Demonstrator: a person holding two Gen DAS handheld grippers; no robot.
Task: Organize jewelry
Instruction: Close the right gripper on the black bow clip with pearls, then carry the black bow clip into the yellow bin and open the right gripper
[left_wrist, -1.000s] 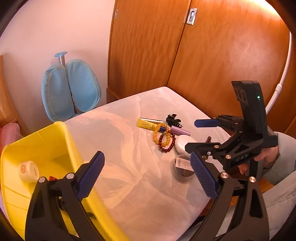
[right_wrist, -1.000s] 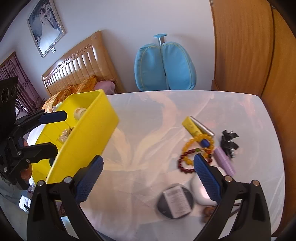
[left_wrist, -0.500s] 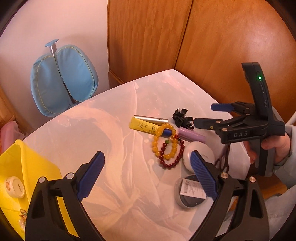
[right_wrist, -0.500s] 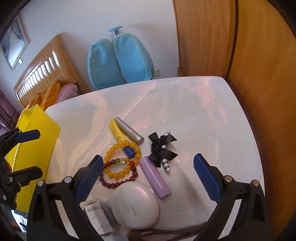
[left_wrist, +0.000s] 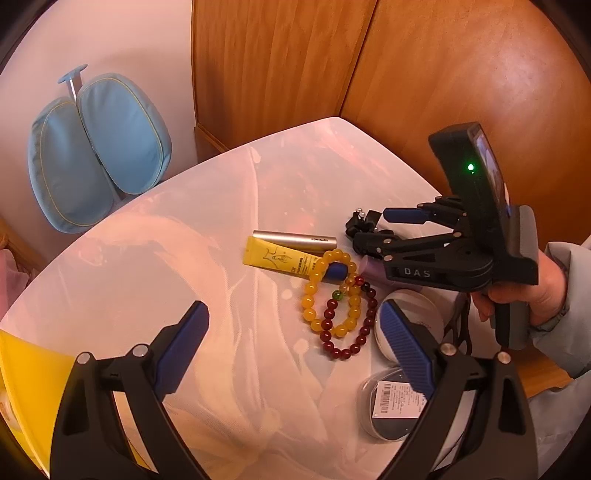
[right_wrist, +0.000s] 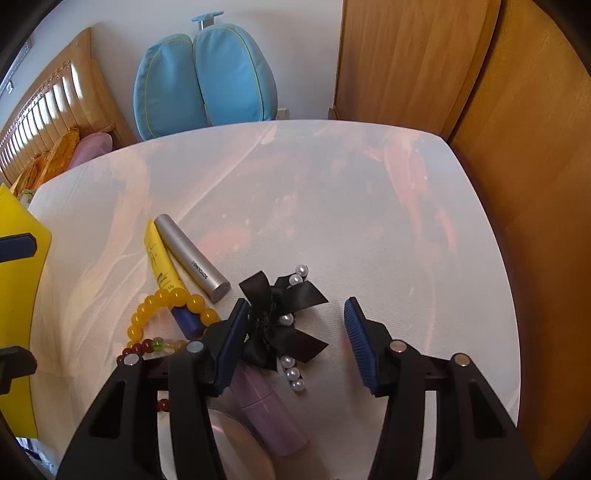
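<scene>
Right gripper (right_wrist: 293, 341) is down over the black bow clip (right_wrist: 282, 325), fingers apart, straddling it. Left finger pad touches or nearly touches the bow's edge; right pad is clear of it. Not clamped. The clip has pearl beads at both ends and lies flat on the white worktop (right_wrist: 332, 206), nearer its right edge than its left.

Left gripper (left_wrist: 291, 354) hangs above the worktop, fingers wide apart, holding nothing.

Just left of the bow: silver tube (right_wrist: 192, 258) and yellow tube (right_wrist: 159, 258) side by side, touching. Yellow bracelet (left_wrist: 332, 295) drapes over the yellow tube's blue cap; red bracelet (left_wrist: 351, 325) overlaps the yellow one. Purple tube (right_wrist: 267, 413) sits right beside the bow toward the near edge, partly under the right gripper. White round case (left_wrist: 417, 306) and a dark lidded tin (left_wrist: 391, 410) with a barcode label are at the near right corner.

Yellow bin (right_wrist: 18, 314) stands at the left edge of the worktop.
</scene>
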